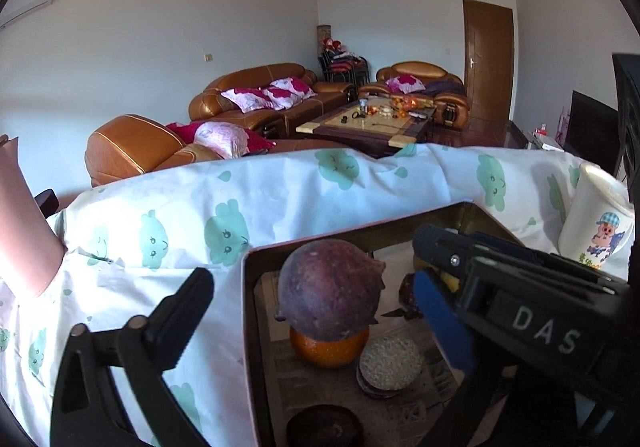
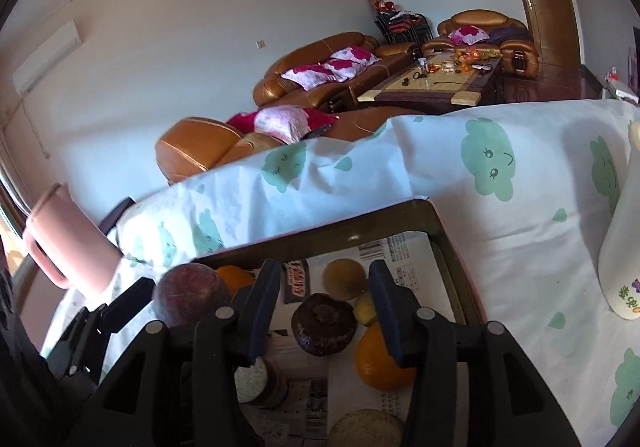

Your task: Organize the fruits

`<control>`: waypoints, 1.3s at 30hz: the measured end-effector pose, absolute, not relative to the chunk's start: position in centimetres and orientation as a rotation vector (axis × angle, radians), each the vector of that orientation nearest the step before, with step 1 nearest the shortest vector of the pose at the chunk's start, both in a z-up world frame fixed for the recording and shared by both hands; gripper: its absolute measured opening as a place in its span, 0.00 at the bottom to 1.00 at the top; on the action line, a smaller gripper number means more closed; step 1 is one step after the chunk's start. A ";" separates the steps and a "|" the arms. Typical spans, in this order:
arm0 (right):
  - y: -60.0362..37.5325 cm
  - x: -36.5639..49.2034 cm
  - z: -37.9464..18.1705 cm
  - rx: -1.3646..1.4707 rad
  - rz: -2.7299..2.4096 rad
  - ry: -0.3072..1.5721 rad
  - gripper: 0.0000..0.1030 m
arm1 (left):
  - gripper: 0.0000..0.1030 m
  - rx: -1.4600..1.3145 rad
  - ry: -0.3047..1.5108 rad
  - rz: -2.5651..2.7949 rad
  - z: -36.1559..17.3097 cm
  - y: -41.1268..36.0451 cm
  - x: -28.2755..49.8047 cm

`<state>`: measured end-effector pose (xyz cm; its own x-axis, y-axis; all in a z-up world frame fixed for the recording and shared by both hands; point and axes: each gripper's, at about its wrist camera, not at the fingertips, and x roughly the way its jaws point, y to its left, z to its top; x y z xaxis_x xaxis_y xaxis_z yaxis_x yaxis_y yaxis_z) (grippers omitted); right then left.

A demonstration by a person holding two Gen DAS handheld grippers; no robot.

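Observation:
A dark red pomegranate rests on an orange in a newspaper-lined metal tray. My left gripper stands wide open around the pomegranate without touching it. In the right wrist view, my right gripper hovers open over the tray. A dark brown ridged fruit lies below its gap, clear of both blue pads. A brownish round fruit, a small yellow one and a second orange lie beside it. The pomegranate shows at the left.
A white cartoon cup stands right of the tray and a pink mug left of it, both on the cloud-print cloth. Pale round cakes lie in the tray. Brown sofas and a coffee table stand beyond the far table edge.

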<state>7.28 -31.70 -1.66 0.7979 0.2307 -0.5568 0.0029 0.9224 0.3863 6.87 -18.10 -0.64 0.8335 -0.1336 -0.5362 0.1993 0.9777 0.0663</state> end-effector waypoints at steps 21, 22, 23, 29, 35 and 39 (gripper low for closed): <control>-30.8 -2.9 1.3 0.252 -0.174 0.266 0.75 | 1.00 0.104 0.358 -0.141 1.0 -14.7 -0.5; -30.6 -3.3 1.4 0.246 -0.185 0.252 0.75 | 1.00 0.101 0.351 -0.143 1.1 -14.6 -0.8; -30.5 -3.8 1.5 0.240 -0.194 0.241 0.76 | 1.00 0.098 0.348 -0.143 1.1 -14.4 -1.1; -29.2 -6.5 2.0 0.192 -0.236 0.170 0.80 | 1.00 0.062 0.338 -0.142 1.2 -13.1 -2.8; -27.7 -7.9 2.3 0.122 -0.244 0.123 0.82 | 1.00 0.056 0.334 -0.142 1.1 -12.7 -3.3; -28.1 -7.8 2.3 0.133 -0.256 0.126 0.82 | 1.00 0.052 0.335 -0.140 1.1 -12.6 -3.4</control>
<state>-7.81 -28.08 2.29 0.9595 -0.2437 -0.1412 0.2603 0.9587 0.1146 -3.42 -12.64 1.10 0.9348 -0.1285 -0.3311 0.1458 0.9889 0.0279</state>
